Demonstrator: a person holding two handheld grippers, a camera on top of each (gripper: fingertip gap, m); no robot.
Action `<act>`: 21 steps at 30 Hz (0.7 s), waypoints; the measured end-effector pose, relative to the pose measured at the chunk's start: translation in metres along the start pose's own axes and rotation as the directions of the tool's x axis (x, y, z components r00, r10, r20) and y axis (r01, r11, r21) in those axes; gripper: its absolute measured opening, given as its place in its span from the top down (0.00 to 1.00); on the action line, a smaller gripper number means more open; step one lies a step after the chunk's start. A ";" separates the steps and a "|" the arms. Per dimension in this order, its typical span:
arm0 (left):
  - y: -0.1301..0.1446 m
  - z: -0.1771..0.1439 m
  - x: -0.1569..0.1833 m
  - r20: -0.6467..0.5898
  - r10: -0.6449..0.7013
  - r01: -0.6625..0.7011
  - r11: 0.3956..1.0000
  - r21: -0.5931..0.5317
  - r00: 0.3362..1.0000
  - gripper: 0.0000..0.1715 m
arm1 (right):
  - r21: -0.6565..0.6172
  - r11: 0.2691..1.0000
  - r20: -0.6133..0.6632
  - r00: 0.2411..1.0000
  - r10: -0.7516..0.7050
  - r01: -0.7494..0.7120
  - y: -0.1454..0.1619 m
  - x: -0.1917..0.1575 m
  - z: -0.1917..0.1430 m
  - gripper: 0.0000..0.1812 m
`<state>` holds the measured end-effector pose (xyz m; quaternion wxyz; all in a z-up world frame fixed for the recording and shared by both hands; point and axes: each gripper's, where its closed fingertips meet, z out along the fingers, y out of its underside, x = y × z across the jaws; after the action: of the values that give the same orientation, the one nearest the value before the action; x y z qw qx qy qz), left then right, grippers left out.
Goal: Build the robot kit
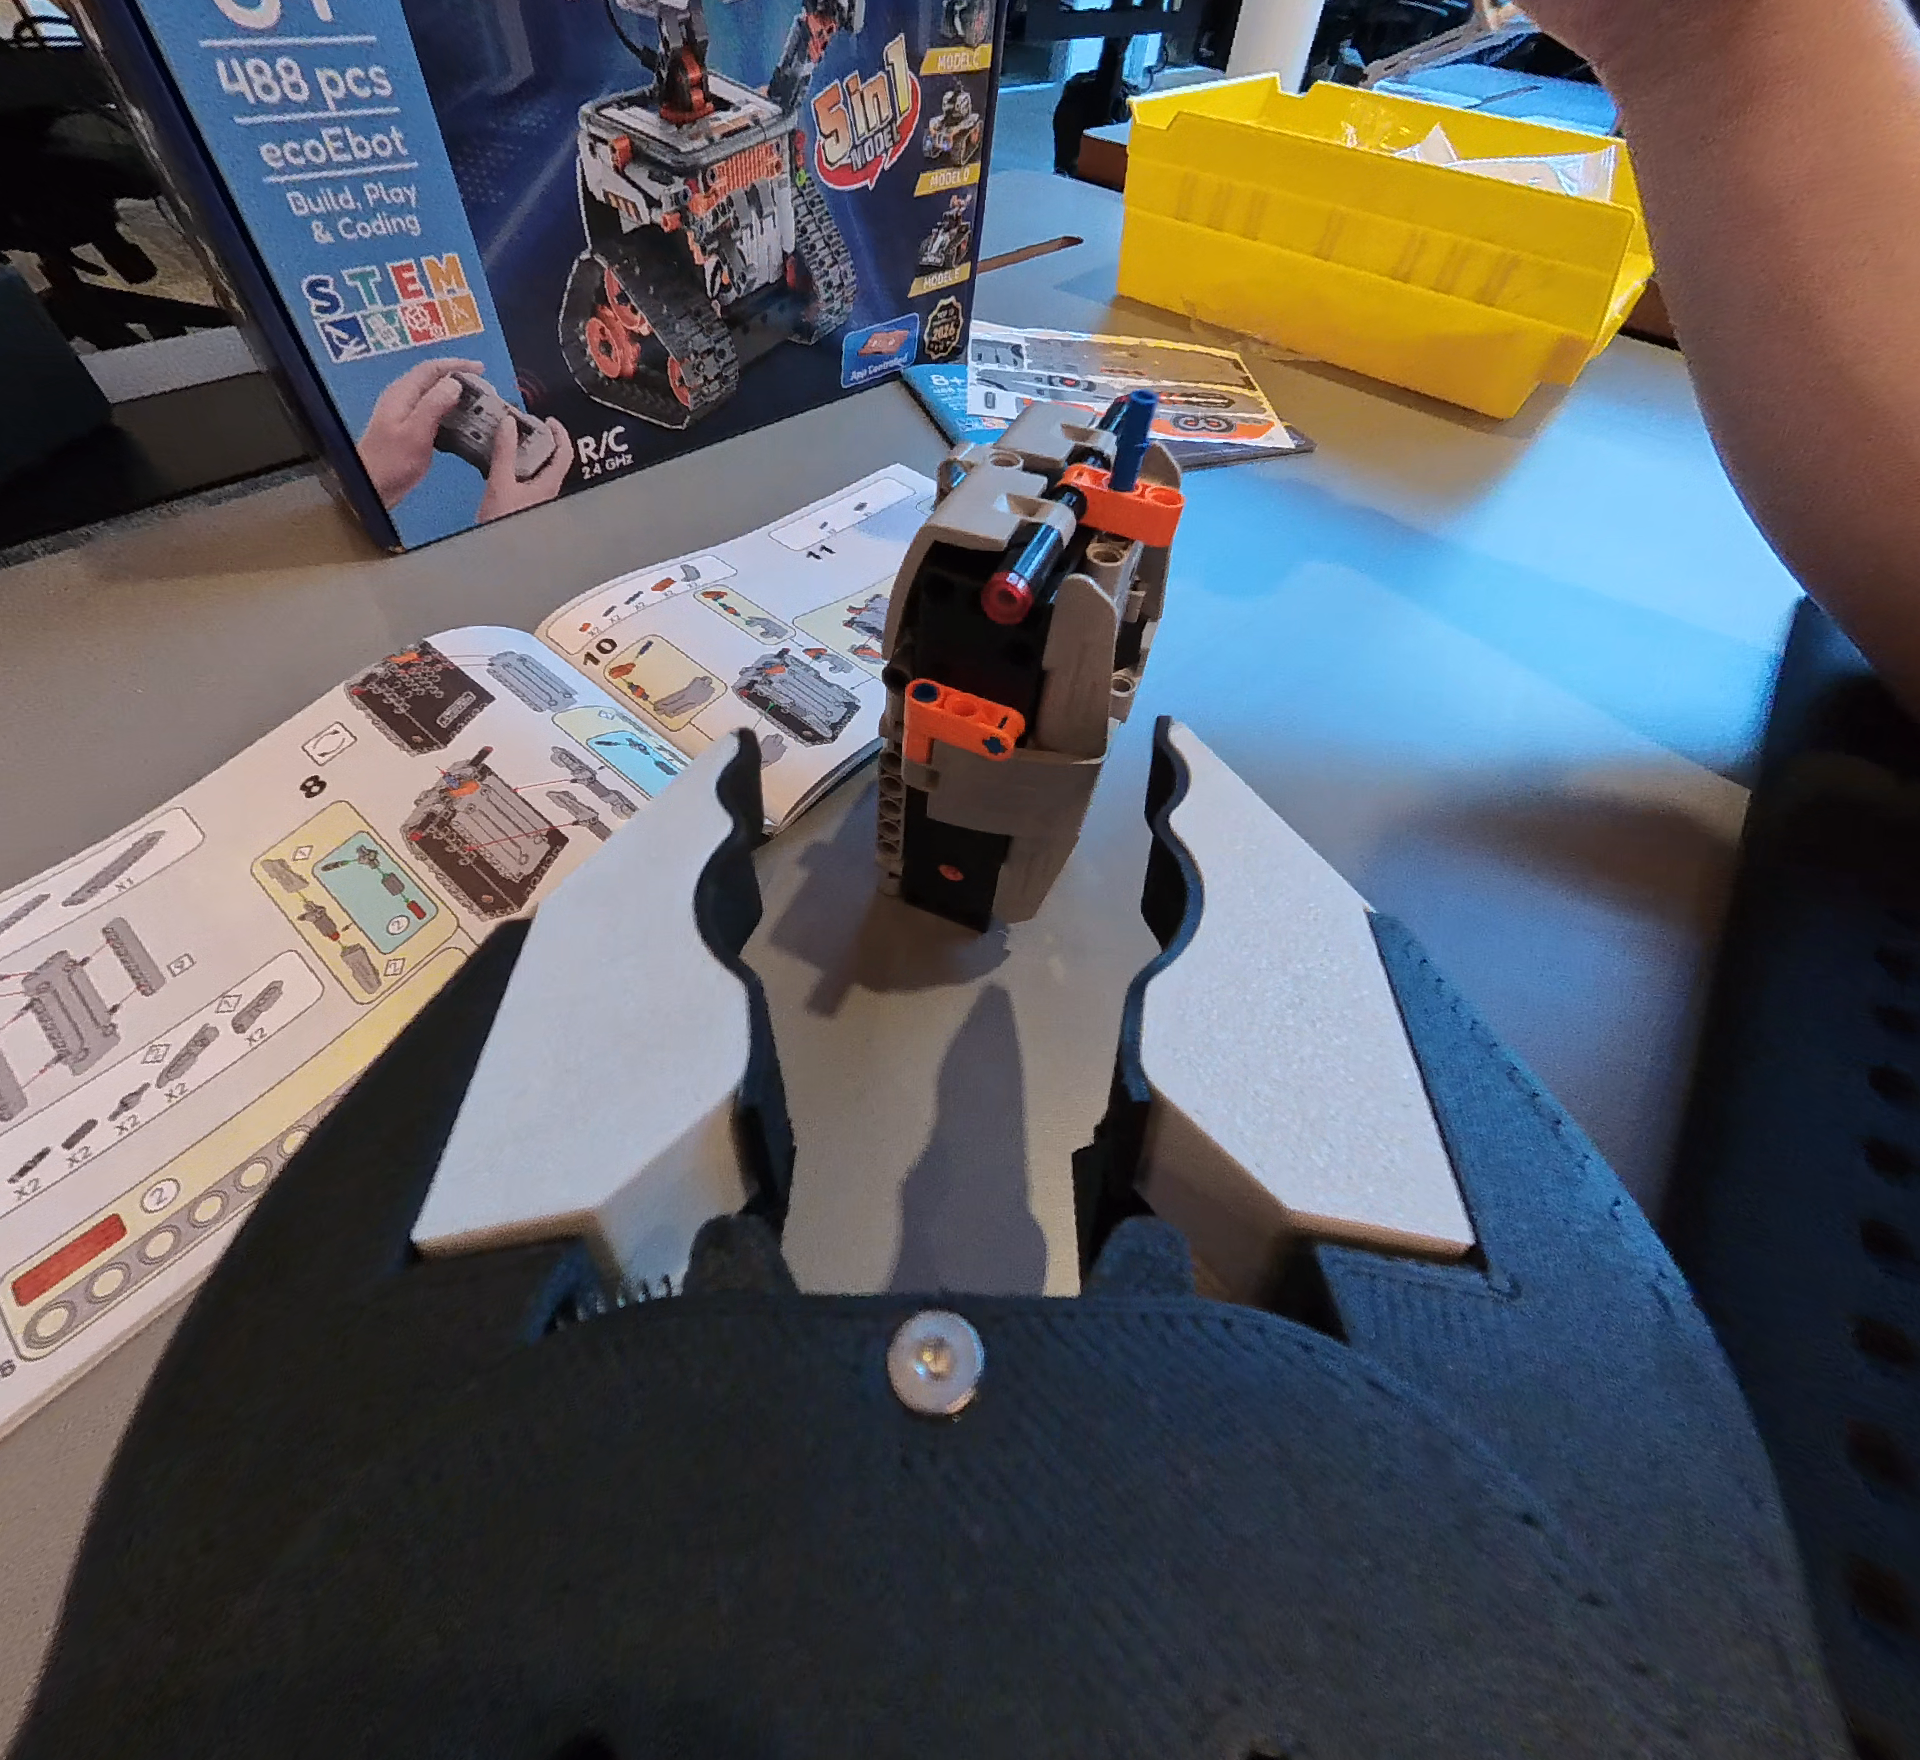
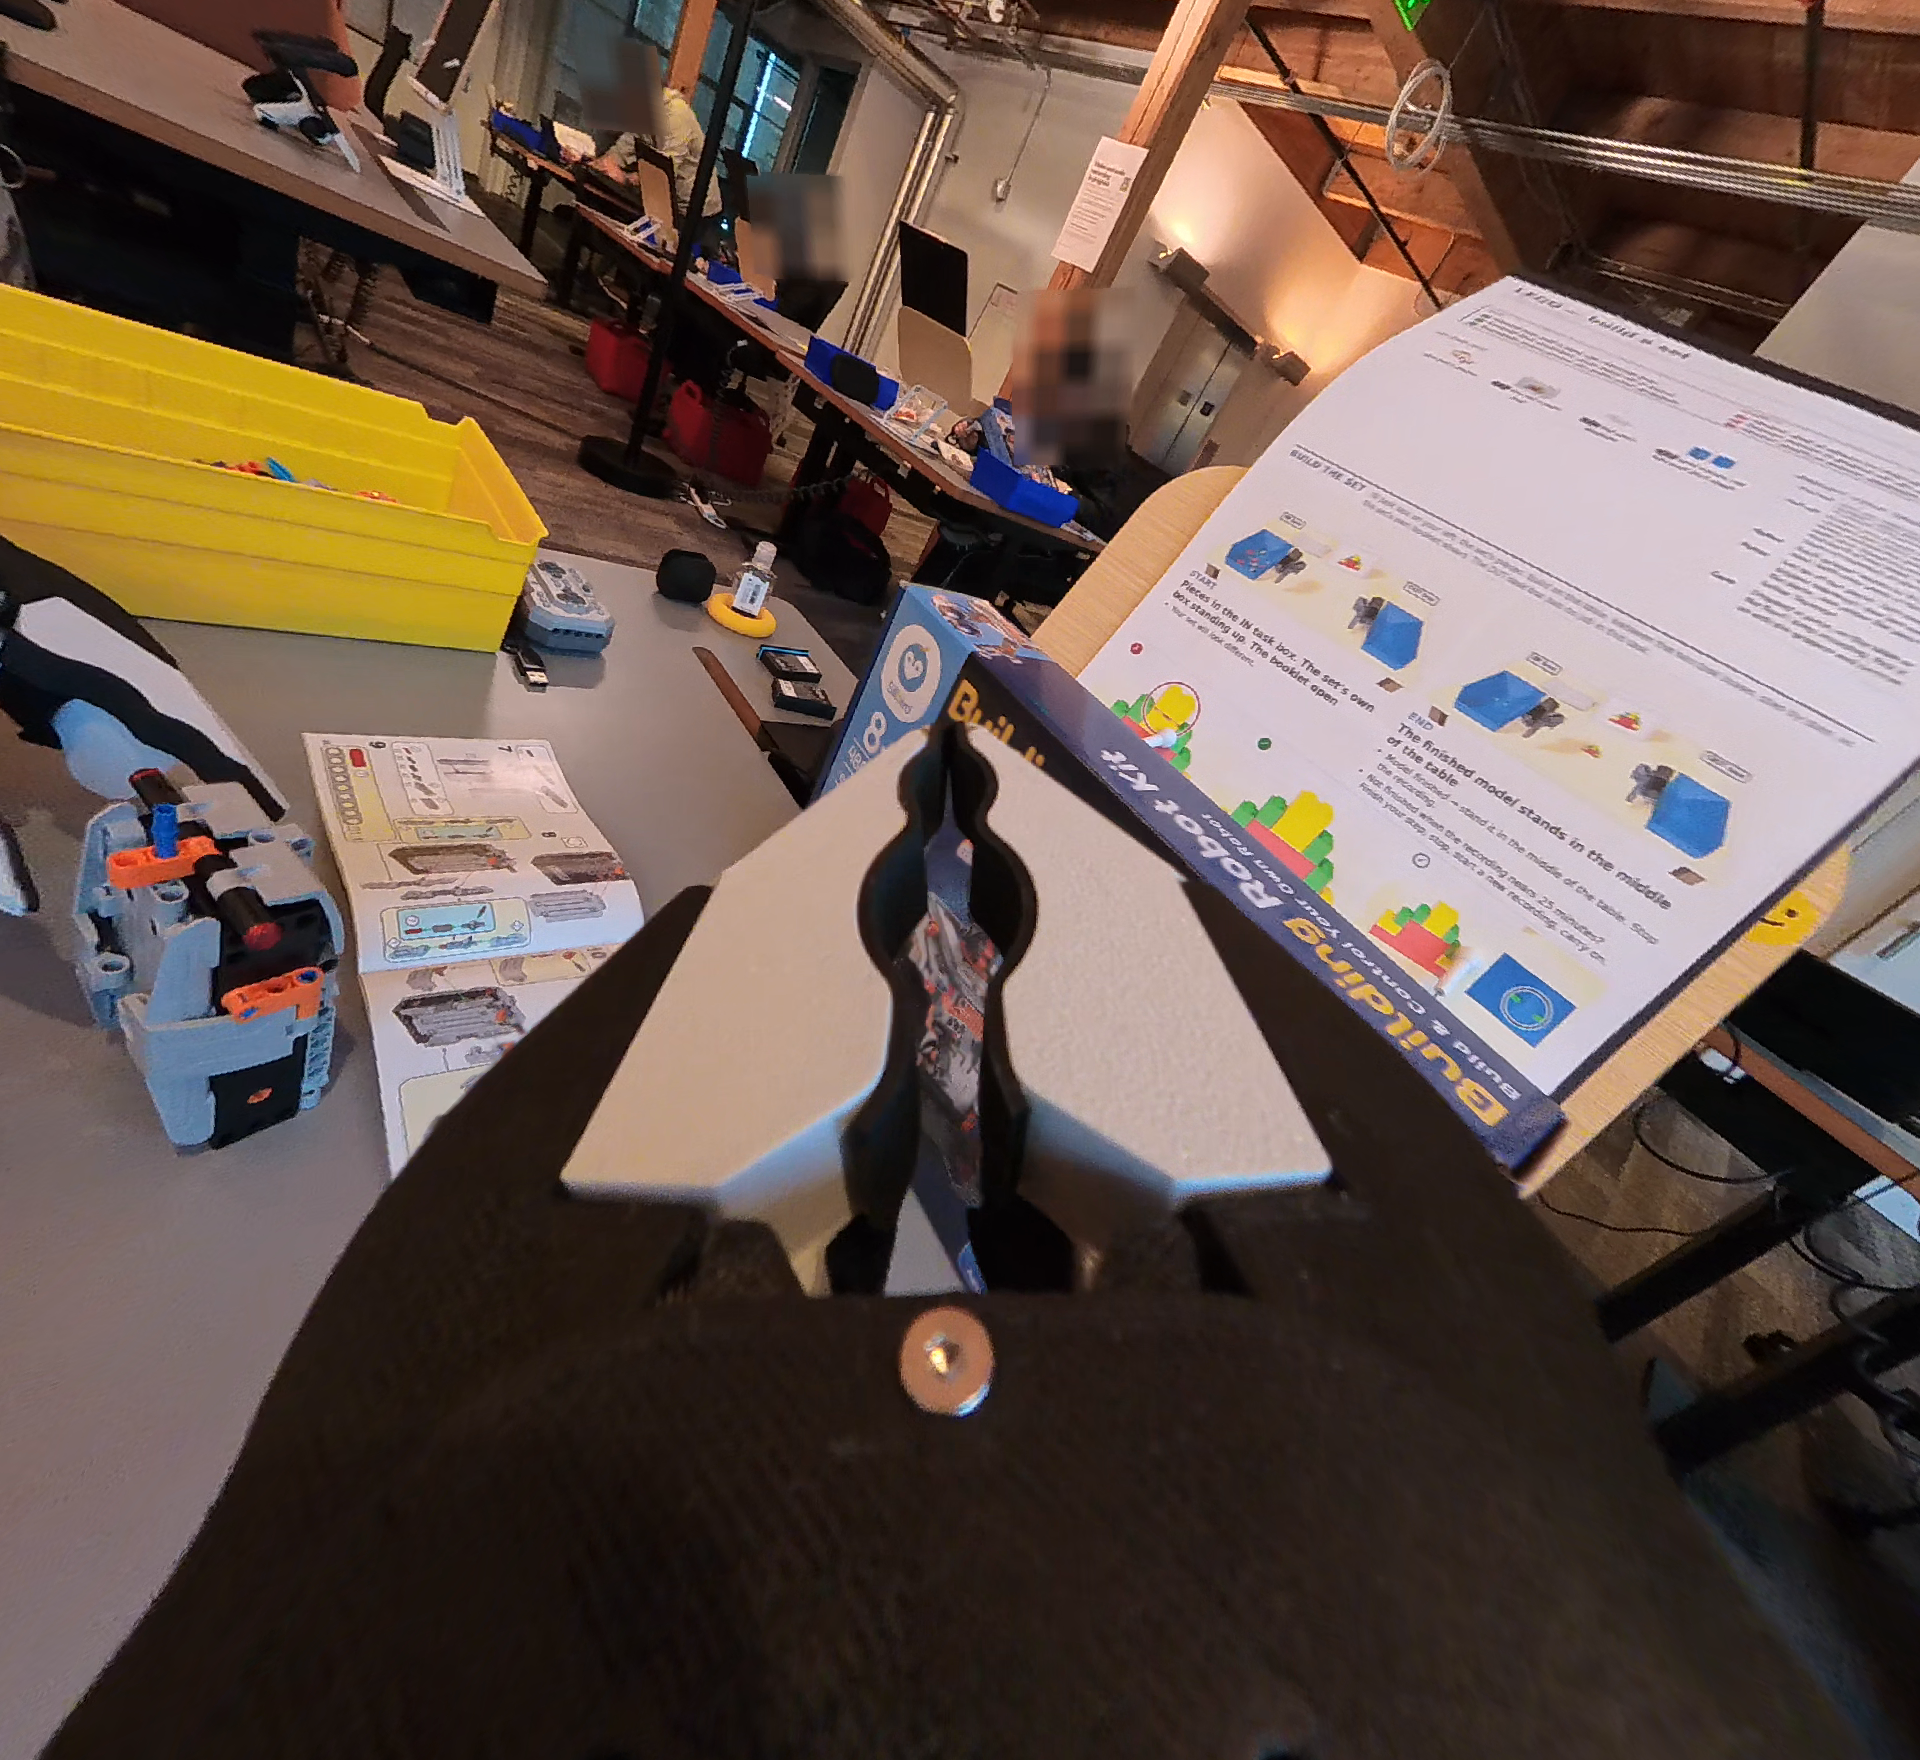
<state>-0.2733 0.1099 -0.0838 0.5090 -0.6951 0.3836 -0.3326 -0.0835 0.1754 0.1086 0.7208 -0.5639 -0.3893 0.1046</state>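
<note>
Fingers of my left gripper (image 1: 951, 754) stand wide apart and hold nothing; I see bare grey table (image 1: 1455, 650) between their wavy black pads. Just beyond the tips, and about centred on the gap, stands the part-built brick model (image 1: 1023, 671), upright on its narrow end, grey shells around a black core, with two orange beams, a black axle with a red end and a blue pin on top. I cannot tell whether either fingertip touches it; it looks just clear of both. Left of the fingers lies the open instruction booklet (image 1: 343, 879), its far edge running up beside the model. Beyond that stands the blue kit box (image 1: 499, 152), and beyond the model to the right a folded sheet (image 1: 1122, 391) and then the yellow bin (image 1: 1371, 256). A person's forearm (image 1: 1745, 204) crosses the upper right, above the right finger. On my right gripper (image 2: 948, 754) the fingers are drawn together, tips meeting or very nearly so, and I see nothing pinched between them. That gripper is raised off the table; straight past its tips is the top edge of the kit box (image 2: 1247, 900), with a printed sheet on a board (image 2: 1558, 671) to the right. Well off to the left of these fingers sit the model (image 2: 208, 962), the booklet (image 2: 468, 869) and the yellow bin (image 2: 260, 505).
</note>
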 end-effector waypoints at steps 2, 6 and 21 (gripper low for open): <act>-0.002 -0.001 0.001 0.000 0.002 -0.002 1.000 0.011 1.000 0.57 | -0.007 1.000 0.015 1.000 0.011 -0.011 0.001 -0.003 0.003 1.00; -0.009 -0.006 -0.004 0.032 0.003 -0.004 0.999 0.049 0.999 0.57 | 0.016 0.998 0.034 0.998 0.060 -0.061 -0.003 -0.003 0.003 0.94; -0.085 -0.098 -0.039 0.225 -0.090 0.012 0.946 0.325 0.970 0.60 | -0.035 0.994 -0.027 0.994 0.106 -0.107 0.018 0.019 -0.013 0.95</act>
<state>-0.3598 0.1158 0.0212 0.6485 -0.6474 0.2428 -0.3186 -0.0561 0.1832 0.1004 0.7086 -0.5981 -0.3515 0.1287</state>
